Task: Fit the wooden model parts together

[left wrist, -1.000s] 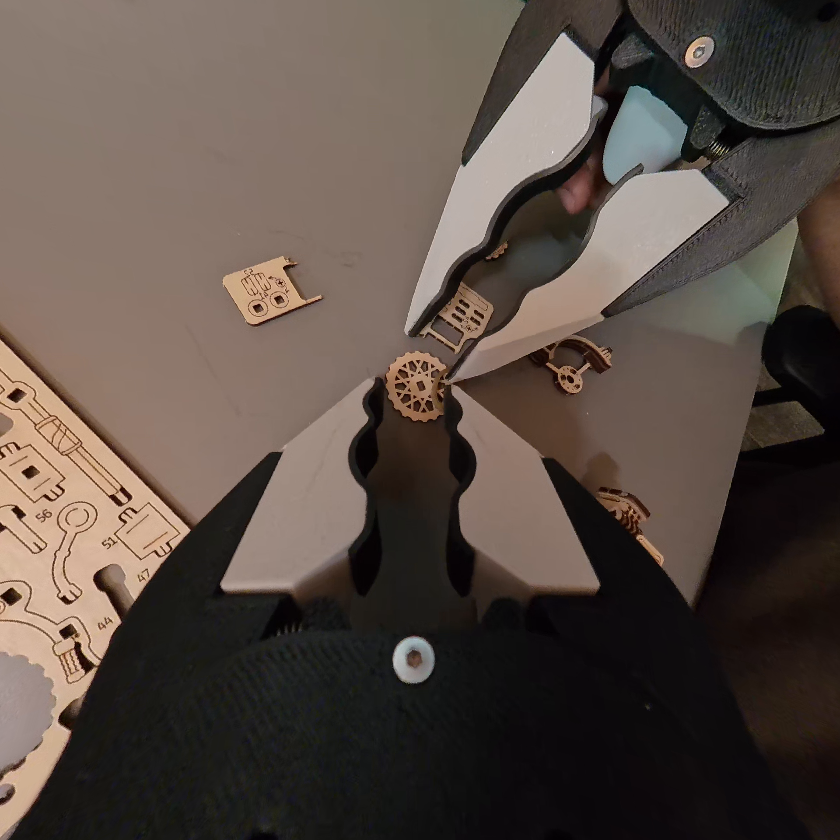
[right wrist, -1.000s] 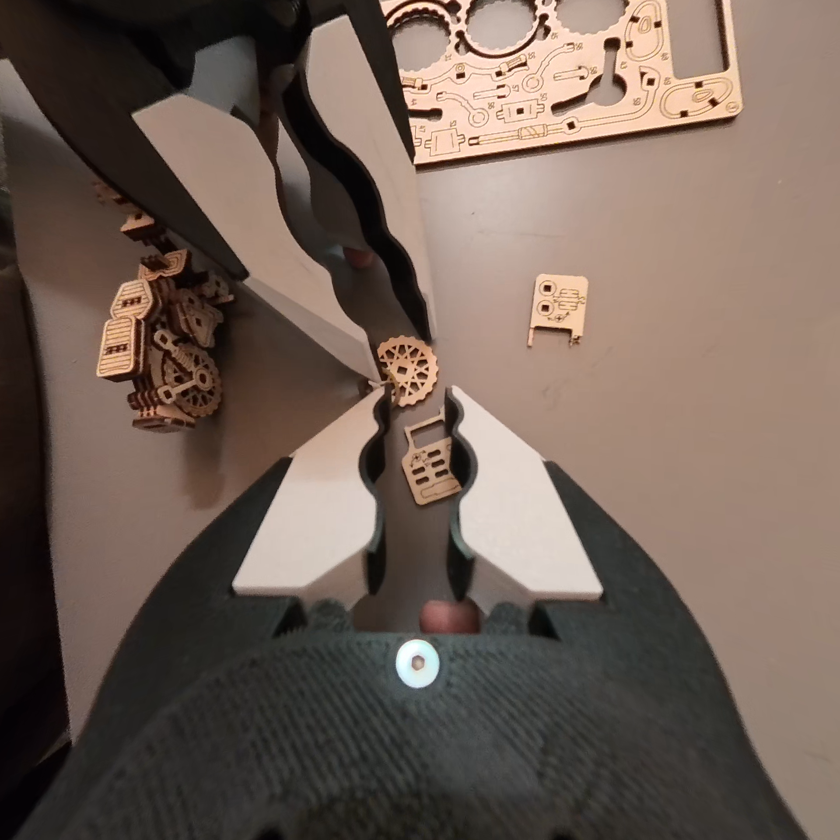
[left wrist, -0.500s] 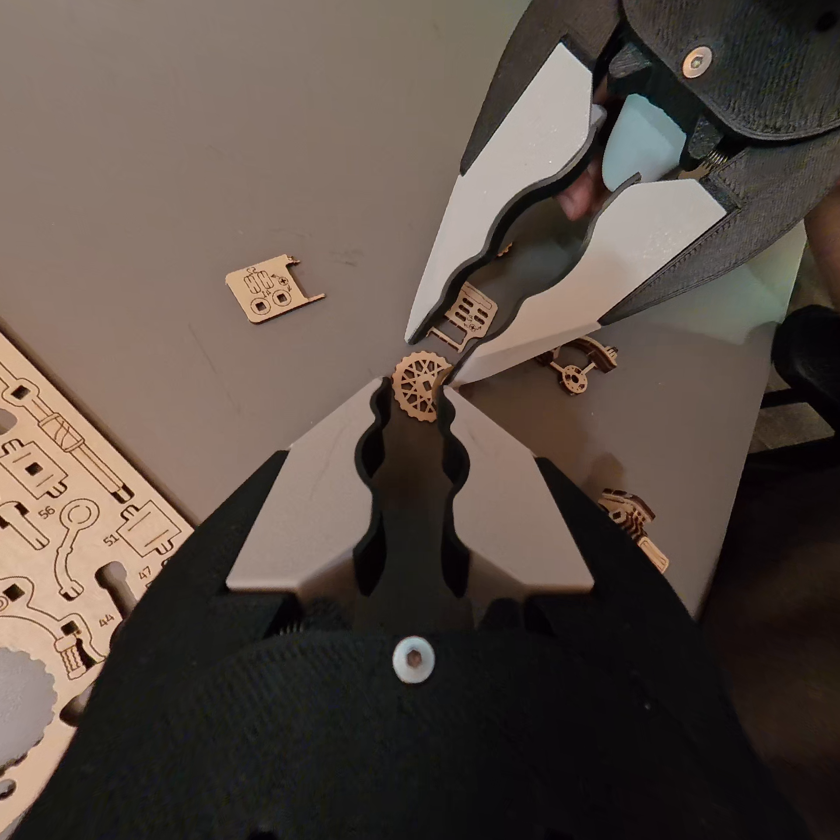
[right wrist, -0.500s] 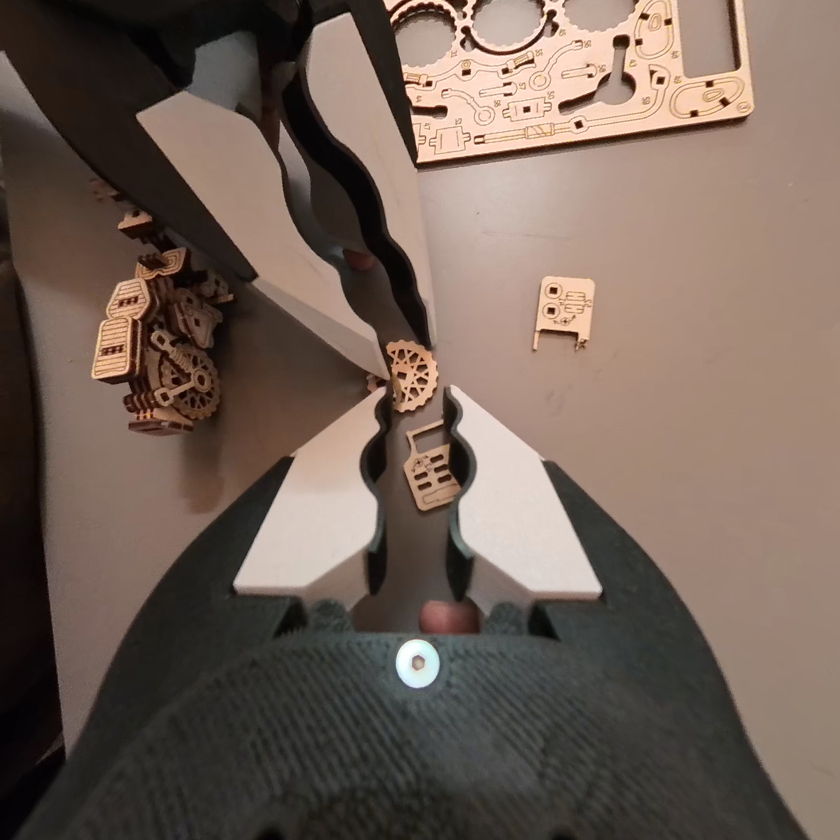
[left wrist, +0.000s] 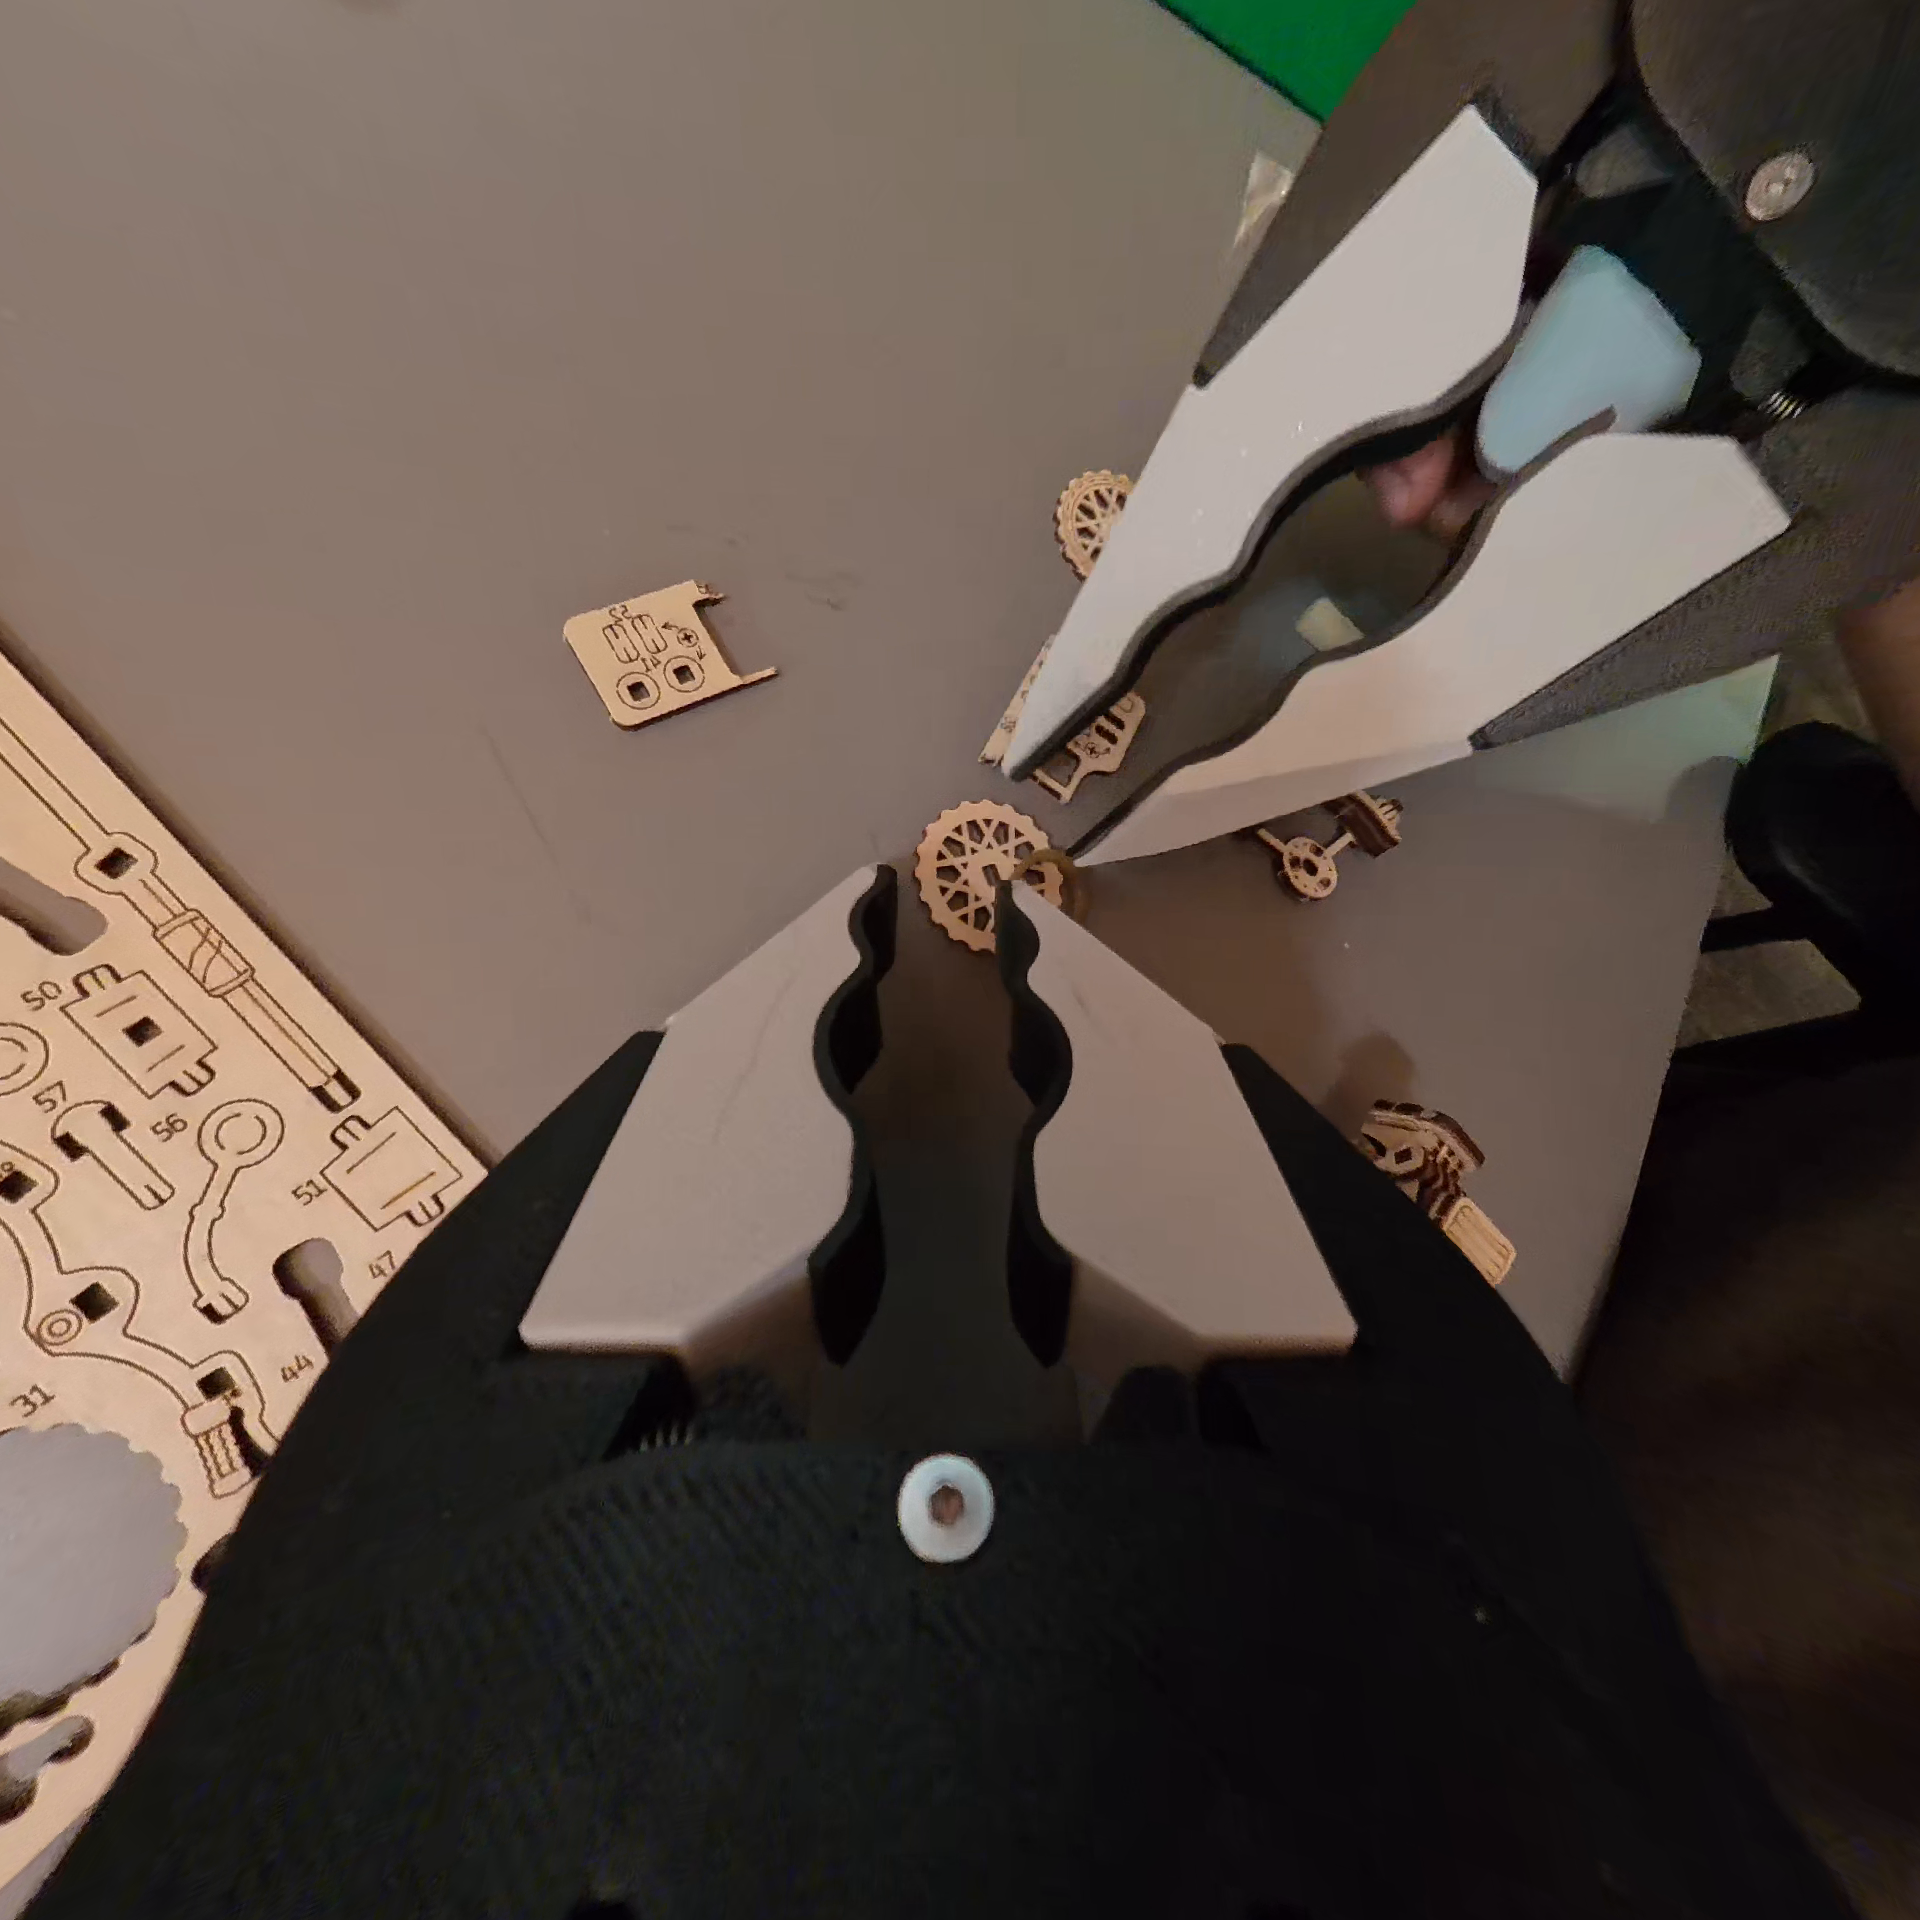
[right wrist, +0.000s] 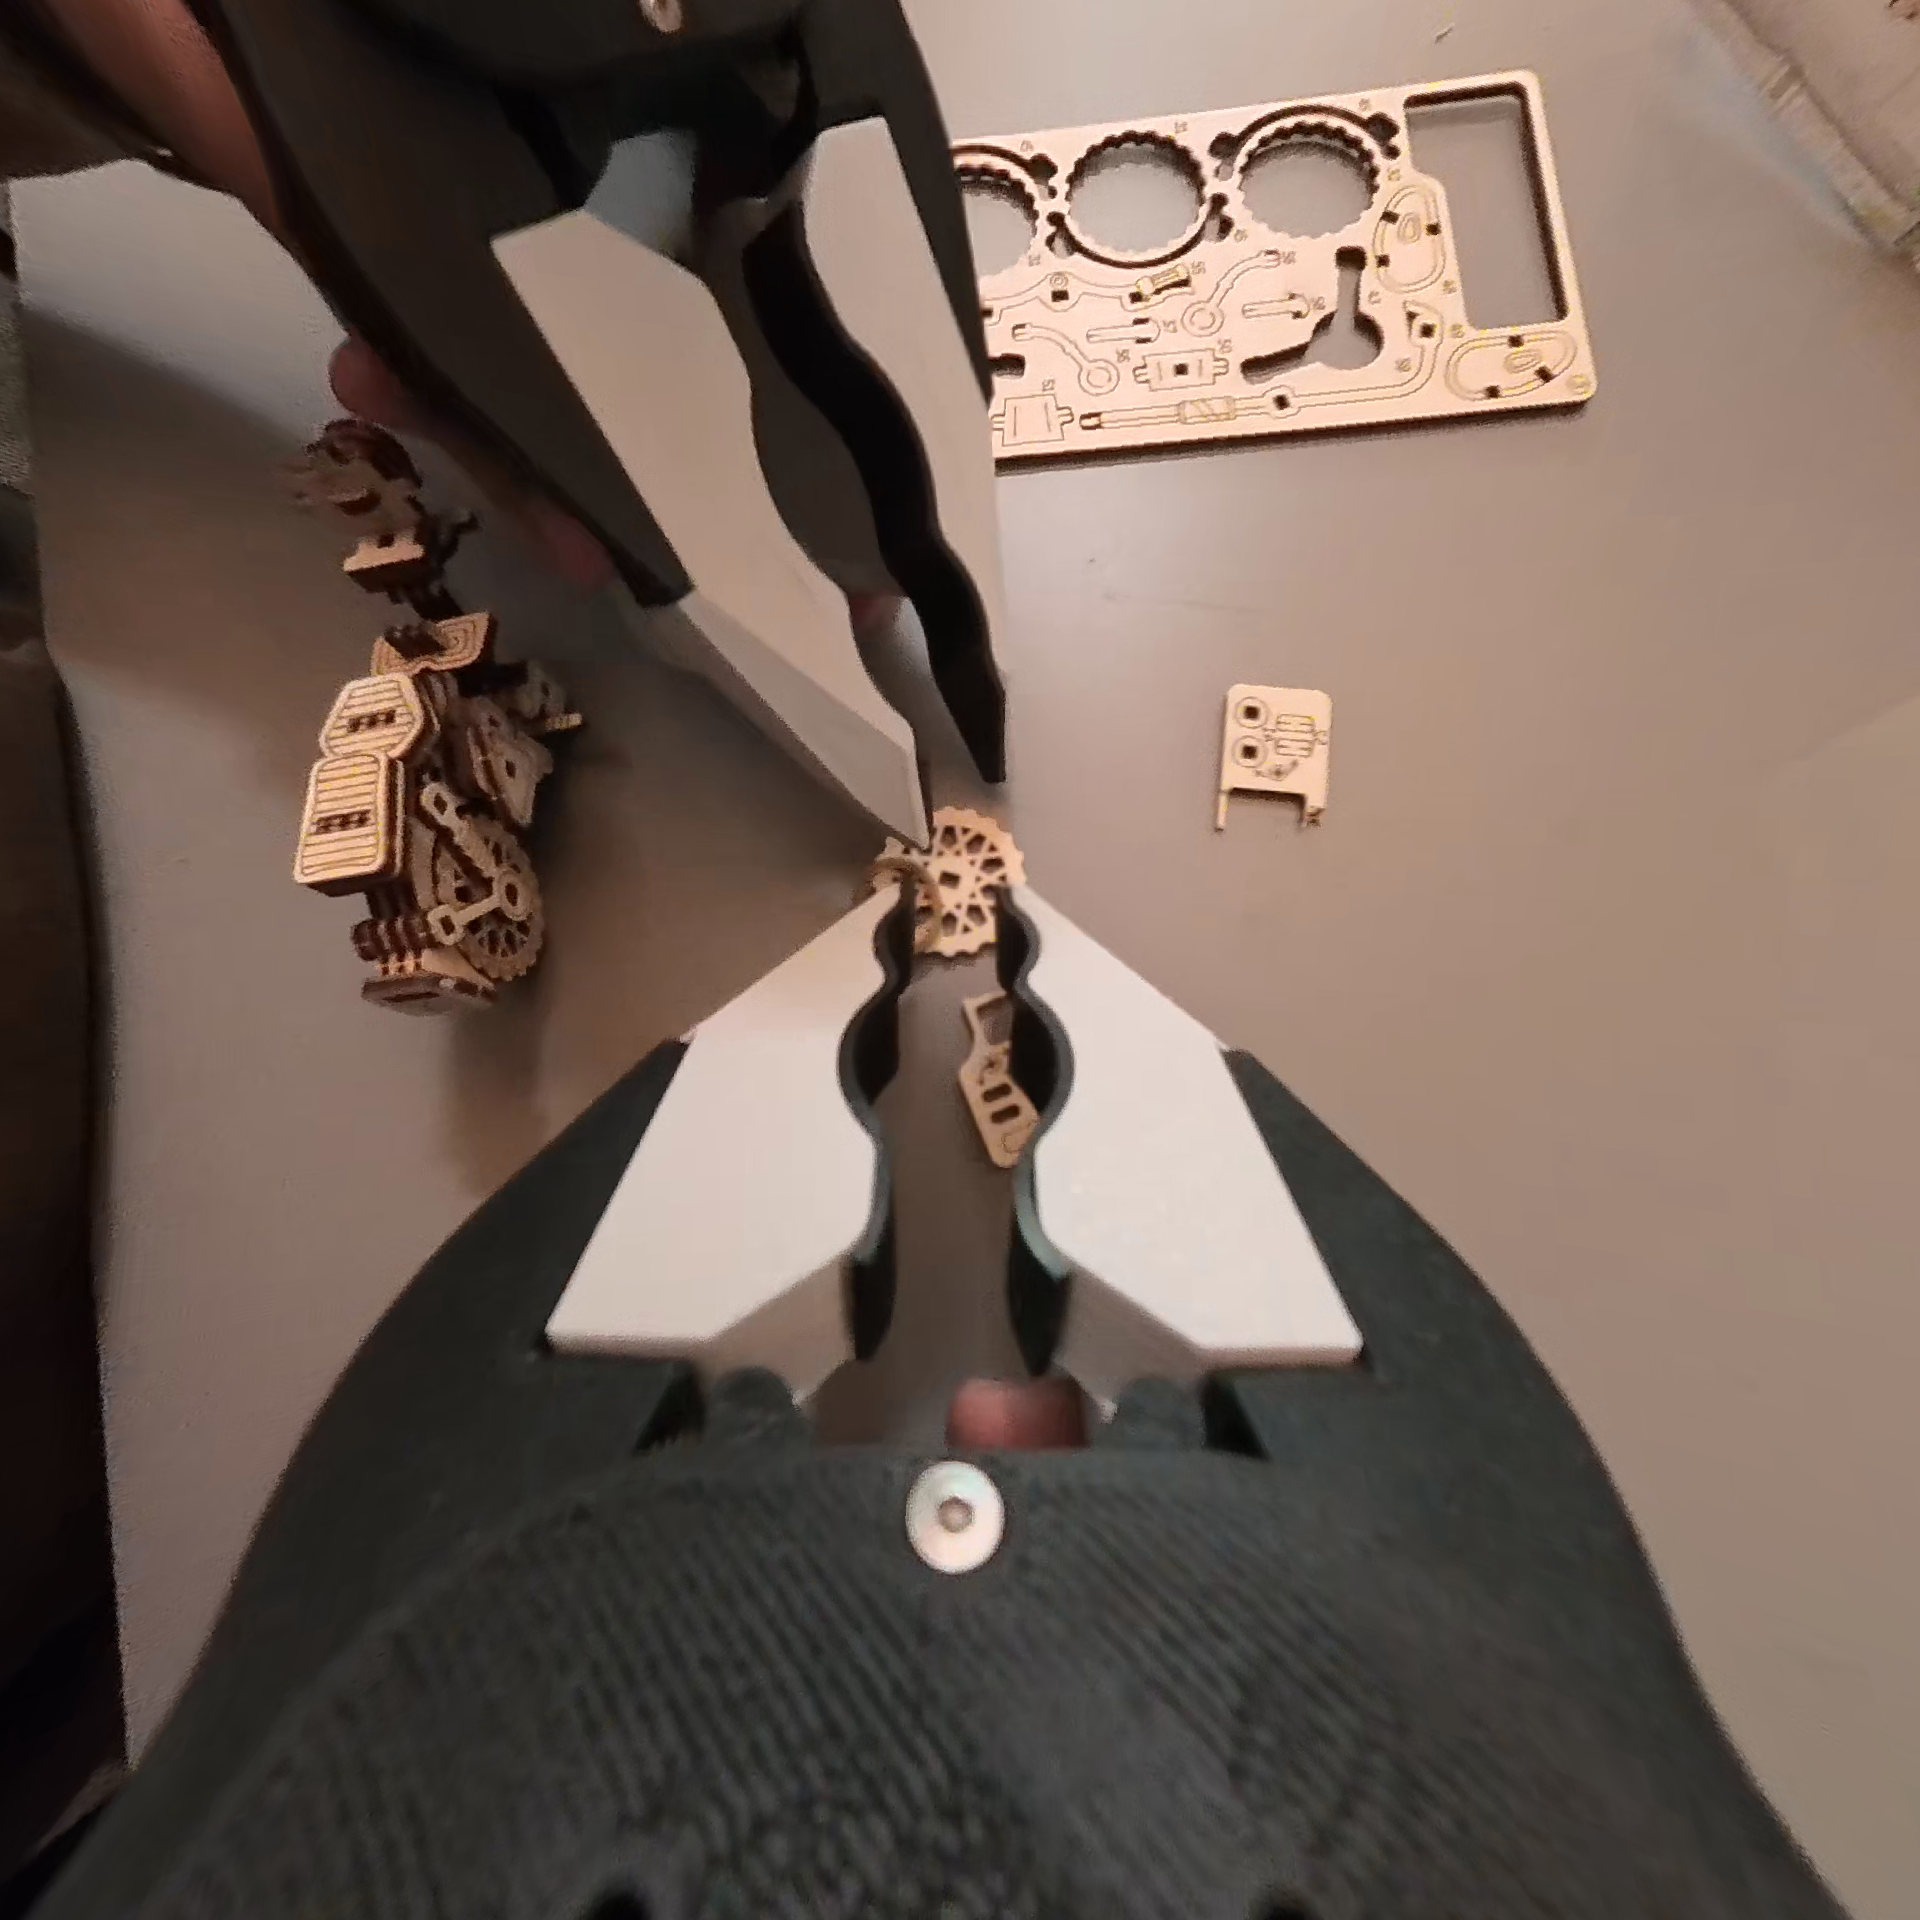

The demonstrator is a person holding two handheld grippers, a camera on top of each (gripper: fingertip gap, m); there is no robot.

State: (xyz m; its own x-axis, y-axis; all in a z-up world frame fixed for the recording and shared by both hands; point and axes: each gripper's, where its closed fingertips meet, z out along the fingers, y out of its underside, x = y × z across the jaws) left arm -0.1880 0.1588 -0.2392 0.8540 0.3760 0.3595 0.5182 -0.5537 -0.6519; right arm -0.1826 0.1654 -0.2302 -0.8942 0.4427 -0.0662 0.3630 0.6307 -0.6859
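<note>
A small wooden gear lies on the grey table between the tips of both grippers; it also shows in the right wrist view. A tiny wooden ring sits against its edge, also seen in the right wrist view. My left gripper is open, with its right fingertip over the gear's middle. My right gripper is open, its tips on either side of the gear's near edge. A slotted wooden part lies on the table under the right gripper.
A wooden parts sheet lies at the far side. A small plate with two square holes lies apart on the table. A partly built model stands near the table edge, with a second gear and a linkage piece close by. Less than 4 cm separates the two grippers' tips.
The right gripper has drawn back a little from the gear. The left gripper's right fingertip now lies over the gear. A small ring has come into view beside the gear.
</note>
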